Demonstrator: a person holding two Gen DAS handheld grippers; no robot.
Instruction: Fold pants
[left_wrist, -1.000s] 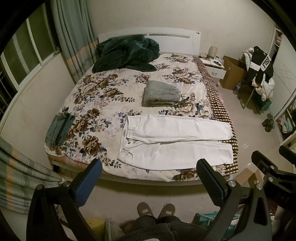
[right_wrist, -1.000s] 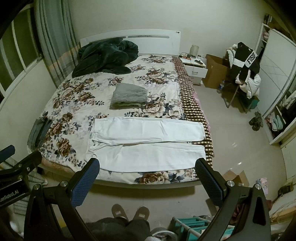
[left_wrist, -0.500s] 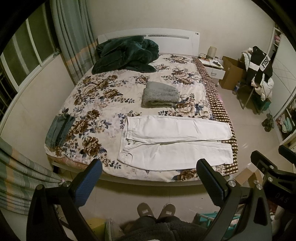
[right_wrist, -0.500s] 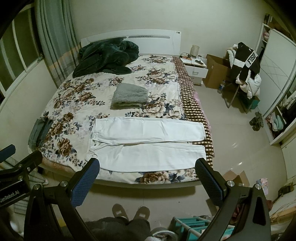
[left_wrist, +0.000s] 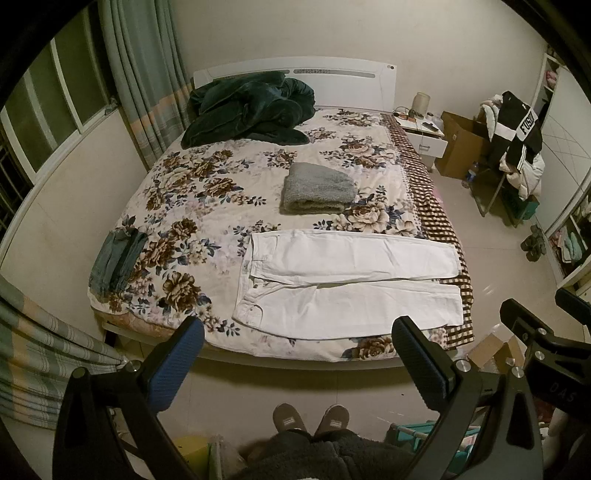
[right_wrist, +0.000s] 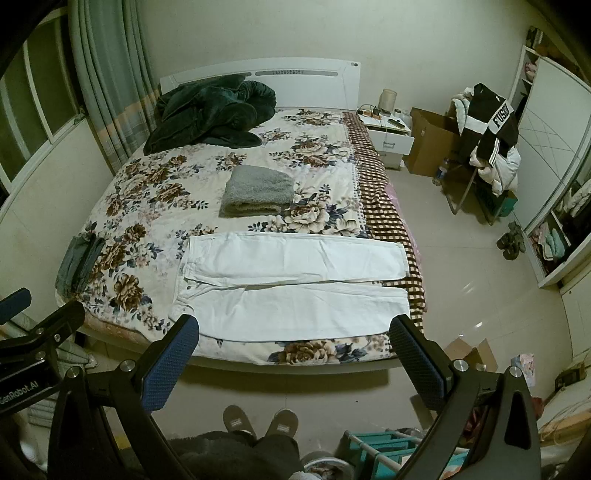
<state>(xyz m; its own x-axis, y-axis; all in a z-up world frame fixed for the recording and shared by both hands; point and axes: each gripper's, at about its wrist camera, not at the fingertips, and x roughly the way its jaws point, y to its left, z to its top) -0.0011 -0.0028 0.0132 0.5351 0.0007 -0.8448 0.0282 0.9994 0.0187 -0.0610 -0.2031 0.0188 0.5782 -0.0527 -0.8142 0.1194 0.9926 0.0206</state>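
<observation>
White pants (left_wrist: 347, 284) (right_wrist: 291, 284) lie flat near the foot edge of the floral bed (left_wrist: 207, 192) (right_wrist: 147, 184), waist to the left, both legs stretched right, side by side. My left gripper (left_wrist: 295, 365) is open and hangs well short of the bed, above the floor, with nothing between its fingers. My right gripper (right_wrist: 295, 362) is open too, also back from the bed edge and holding nothing. Each gripper shows at the edge of the other's view.
A folded grey blanket (left_wrist: 317, 188) lies mid-bed, a dark green quilt (left_wrist: 251, 107) by the headboard, folded jeans (left_wrist: 116, 258) at the left edge. A person's slippered feet (left_wrist: 310, 417) stand before the bed. A nightstand (right_wrist: 388, 136), cardboard box (right_wrist: 432, 147) and clothes-laden chair (right_wrist: 484, 147) stand right.
Almost nothing has changed; both views have shifted only slightly, and the pants lie as before.
</observation>
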